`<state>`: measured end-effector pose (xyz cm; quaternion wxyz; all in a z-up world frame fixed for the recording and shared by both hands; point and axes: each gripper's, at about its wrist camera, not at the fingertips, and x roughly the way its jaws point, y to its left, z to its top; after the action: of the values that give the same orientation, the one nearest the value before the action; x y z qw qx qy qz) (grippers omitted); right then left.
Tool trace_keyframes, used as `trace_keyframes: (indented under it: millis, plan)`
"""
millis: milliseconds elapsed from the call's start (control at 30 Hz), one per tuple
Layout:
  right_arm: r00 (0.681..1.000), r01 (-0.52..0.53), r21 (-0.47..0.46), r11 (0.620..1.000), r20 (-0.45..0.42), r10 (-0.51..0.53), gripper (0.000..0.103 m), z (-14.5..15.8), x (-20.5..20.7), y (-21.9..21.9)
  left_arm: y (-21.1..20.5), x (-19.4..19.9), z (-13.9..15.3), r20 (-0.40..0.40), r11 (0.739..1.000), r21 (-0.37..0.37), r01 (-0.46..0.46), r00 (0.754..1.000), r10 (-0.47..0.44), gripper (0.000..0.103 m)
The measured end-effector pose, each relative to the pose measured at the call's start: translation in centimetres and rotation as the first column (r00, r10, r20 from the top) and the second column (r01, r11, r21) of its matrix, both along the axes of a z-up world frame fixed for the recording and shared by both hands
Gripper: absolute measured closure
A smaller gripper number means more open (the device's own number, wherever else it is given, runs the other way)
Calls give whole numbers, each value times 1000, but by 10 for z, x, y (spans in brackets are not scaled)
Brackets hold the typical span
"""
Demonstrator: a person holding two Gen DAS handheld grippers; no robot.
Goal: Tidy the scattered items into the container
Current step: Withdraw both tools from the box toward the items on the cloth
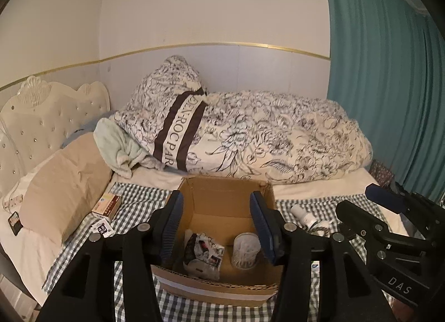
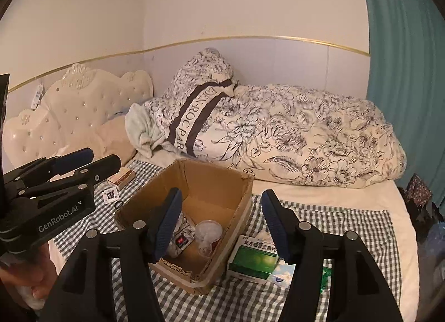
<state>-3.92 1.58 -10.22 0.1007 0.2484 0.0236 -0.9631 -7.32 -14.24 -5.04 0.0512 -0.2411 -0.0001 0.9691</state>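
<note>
Left wrist view: left gripper [image 1: 217,224] sits low centre of frame over the cardboard box [image 1: 222,290], jaws moderately wide, nothing between the pads; box interior shows through the gap. Right gripper [image 2: 219,224] is likewise part open and empty, hanging over the box's right wall.

Inside the box: 1 crumpled printed packet [image 1: 204,249] at lower left, 1 round clear tub [image 1: 246,251] beside it.

Loose on the checked cloth [image 2: 347,224]: 1 green medicine box [image 2: 254,259] touching the box's right side, directly below the right gripper, long axis running toward the top of the frame; 1 white bottle [image 1: 303,215] lying on its side at right of the left wrist view; 1 orange-white carton [image 1: 107,205] and 1 small black-white sachet [image 1: 101,229] at left, near the beige pillow [image 1: 66,180].

Judgement: green box is the nearest target and the right hand is nearer; carton and sachet fall to the left hand. At least 4 items remain out, 2 in
</note>
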Motion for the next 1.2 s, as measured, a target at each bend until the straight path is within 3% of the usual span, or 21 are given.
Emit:
trace_keyframes:
  millis: [133,367,433,533,1200]
  plan:
    - [999,22,6,1000,-33,-22,25,10,14,9,9,12,8,-21,1000,-3,9,1000,-9,39]
    - [996,68,34,997,-68,-66,10,24,34,25,20,26,19,-52,1000,28,7,999,-6,19]
    - [995,80,36,996,-71,-77,0,27,37,32,24,29,22,-65,999,39,4,998,-2,8]
    - [992,100,27,995,-77,-98,0,31,43,45,32,34,26,-85,999,50,7,996,-3,0]
    - [975,214,47,976,-64,-211,0,21,59,110,99,30,12,-65,997,18,69,996,-68,0]
